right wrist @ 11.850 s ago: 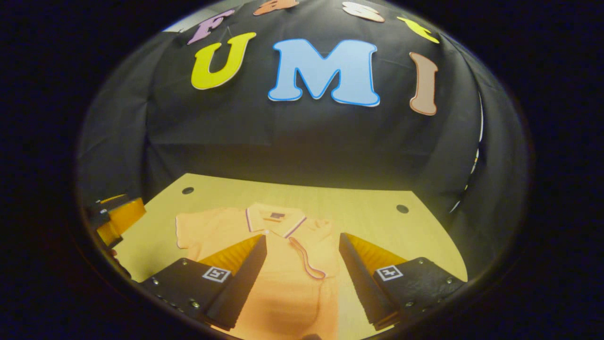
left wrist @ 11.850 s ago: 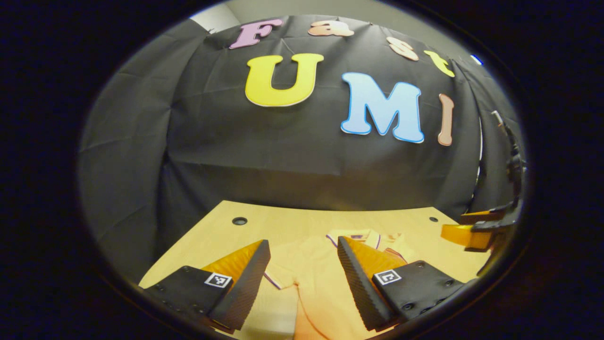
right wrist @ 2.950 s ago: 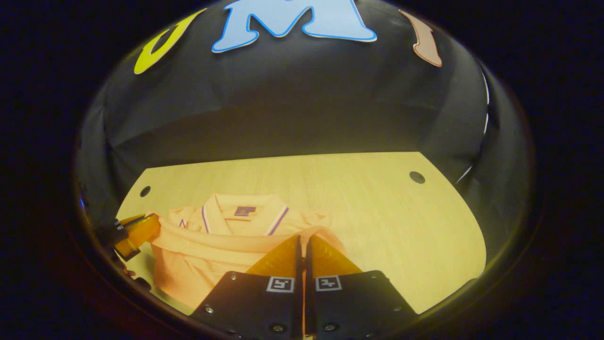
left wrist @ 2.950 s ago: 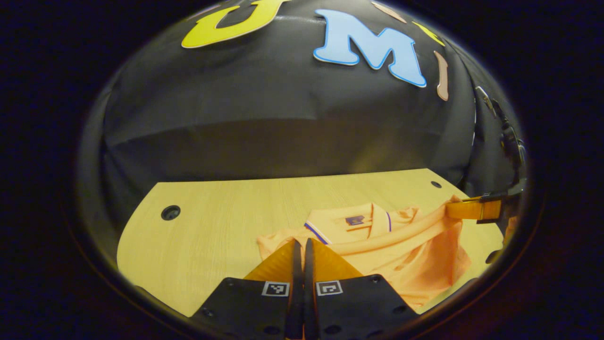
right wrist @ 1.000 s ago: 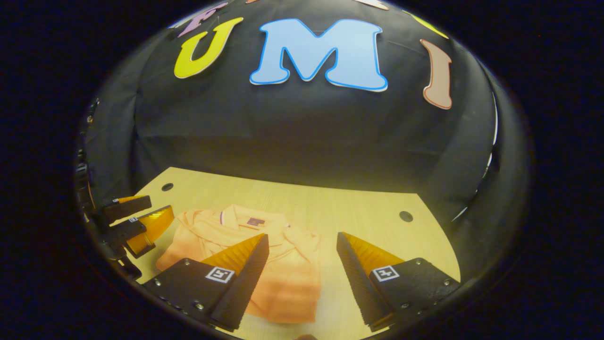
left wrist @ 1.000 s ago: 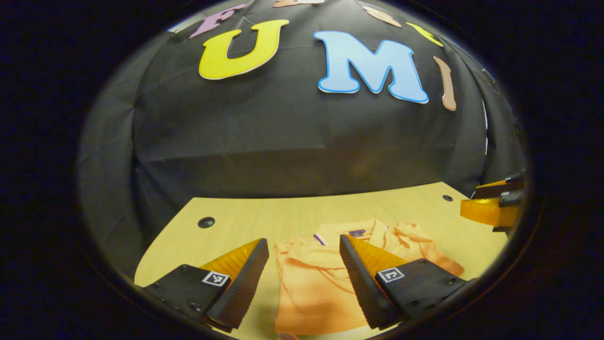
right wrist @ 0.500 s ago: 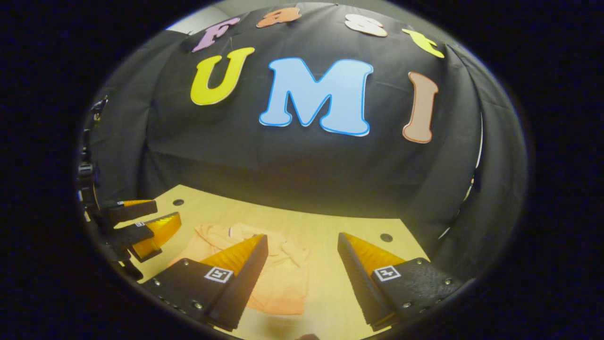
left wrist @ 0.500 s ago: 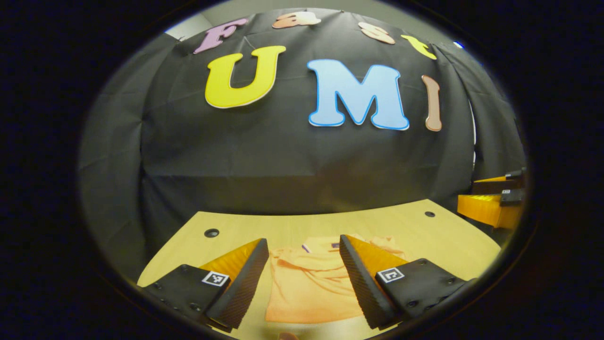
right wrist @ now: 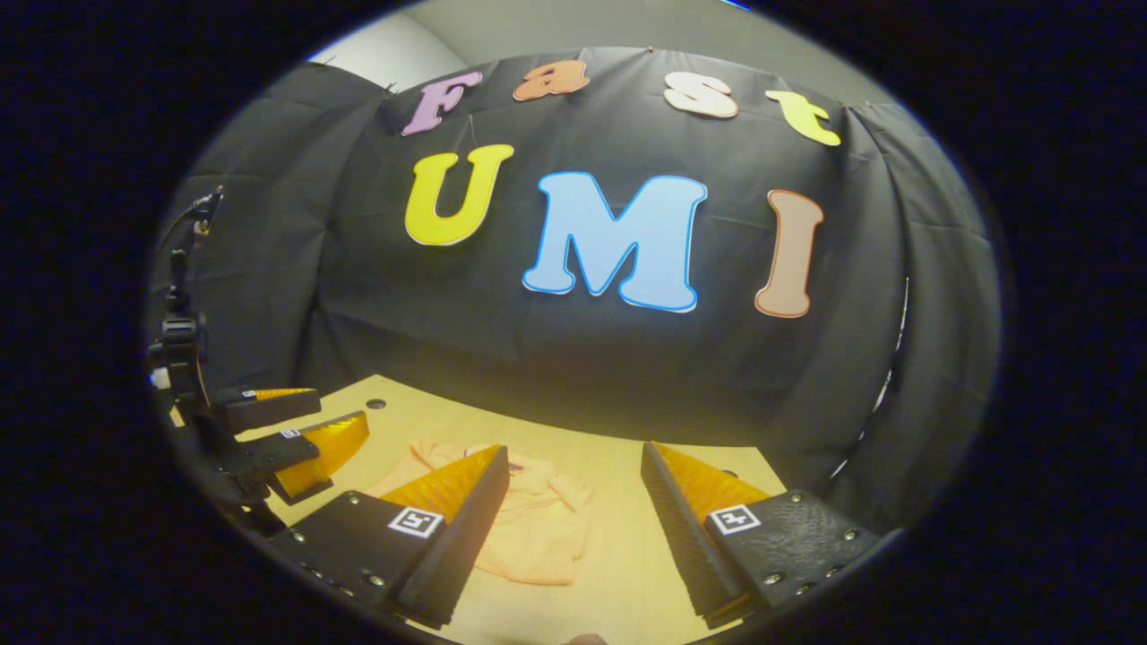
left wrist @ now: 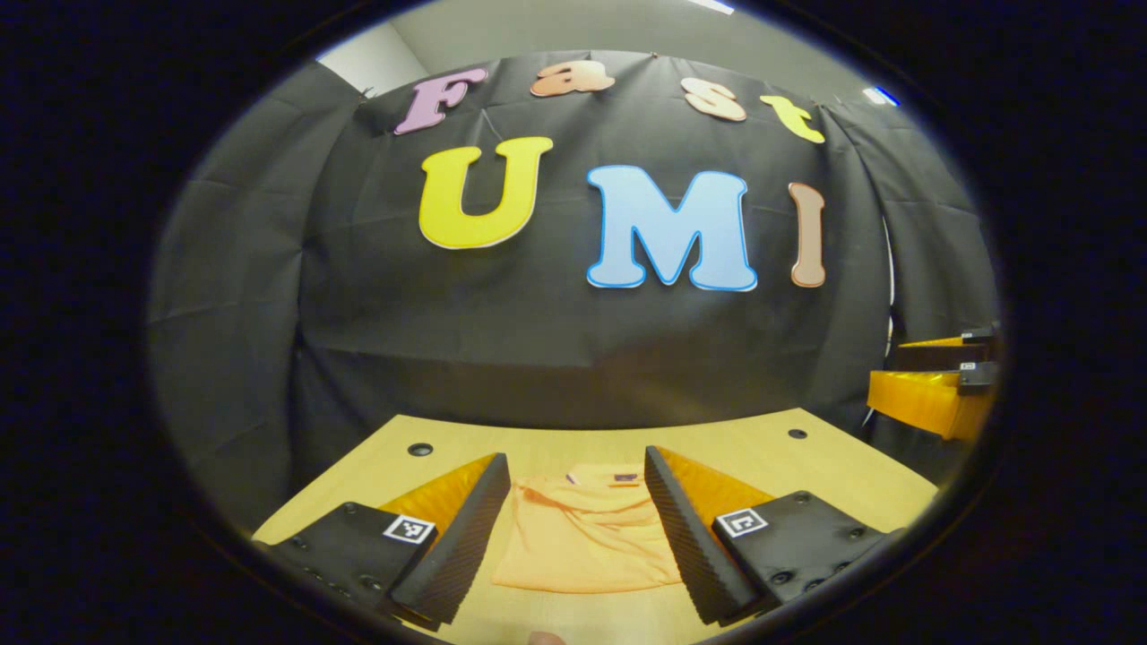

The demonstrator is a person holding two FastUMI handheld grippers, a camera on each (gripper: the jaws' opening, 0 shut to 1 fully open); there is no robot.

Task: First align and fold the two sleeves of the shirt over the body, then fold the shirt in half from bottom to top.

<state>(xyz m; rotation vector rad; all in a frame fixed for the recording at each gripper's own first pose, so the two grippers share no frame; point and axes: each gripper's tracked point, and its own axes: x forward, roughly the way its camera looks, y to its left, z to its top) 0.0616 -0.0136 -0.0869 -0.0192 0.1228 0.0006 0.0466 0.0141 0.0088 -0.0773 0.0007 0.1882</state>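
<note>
While both pairs of tongs hang above the tabletop, this is how things lie:

Left tongs (left wrist: 577,528): fingers spread wide apart, nothing between them; they are lifted clear of the cloth, and in the right gripper view they show off to the left (right wrist: 300,428), likewise parted and raised.

Right tongs (right wrist: 573,533): fingers also spread wide, holding nothing, raised above the wood; in the left gripper view they show at the far right edge (left wrist: 932,381), well apart from the left tongs, with a gap between the two fingers.

Shirt (left wrist: 587,537): an orange polo lying flat on the tabletop as a compact folded packet, straight ahead of the left tongs and framed in the gap between their fingers, touching neither. Its collar end, with a small dark tag, points away from the tongs; the near edge is a straight fold. From the right tongs the shirt (right wrist: 538,524) lies ahead and to the left, partly hidden behind the left-hand finger, with its upper layer somewhat rumpled.

Tabletop (left wrist: 806,457): pale wood, with a round hole (left wrist: 419,449) ahead and to the left of the left tongs and another ahead and to the right.

Backdrop: black cloth wall beyond the far edge of the tabletop.
</note>
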